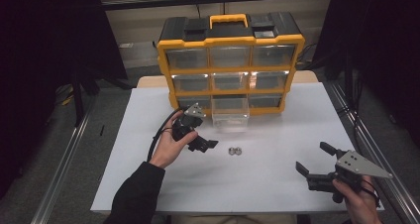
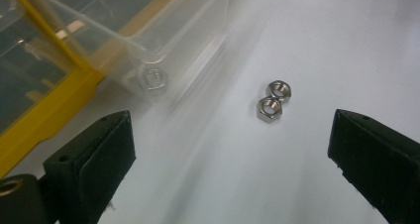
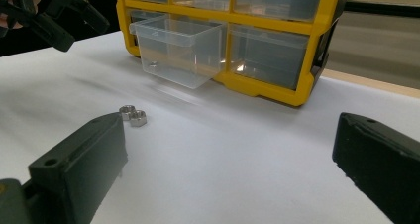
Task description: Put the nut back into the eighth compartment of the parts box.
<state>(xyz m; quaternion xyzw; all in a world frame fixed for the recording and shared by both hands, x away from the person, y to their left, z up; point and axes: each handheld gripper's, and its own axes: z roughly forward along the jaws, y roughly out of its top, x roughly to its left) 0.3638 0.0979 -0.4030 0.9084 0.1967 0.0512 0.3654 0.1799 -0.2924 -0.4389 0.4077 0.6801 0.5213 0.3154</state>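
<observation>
1. We see a table [image 1: 148, 184] with a white top, and a strip of bare wood showing along its far edge.
2. At the far middle of it stands a yellow-and-black drawer organizer [image 1: 230, 60], three rows of clear drawers.
3. Its bottom middle clear drawer [image 1: 230, 114] is pulled out toward the near side; whether its front rests on the table we cannot tell.
4. Two steel hex nuts [image 1: 234, 150] lie flat on the white surface near the middle, touching each other, in front of that drawer and apart from it.
</observation>
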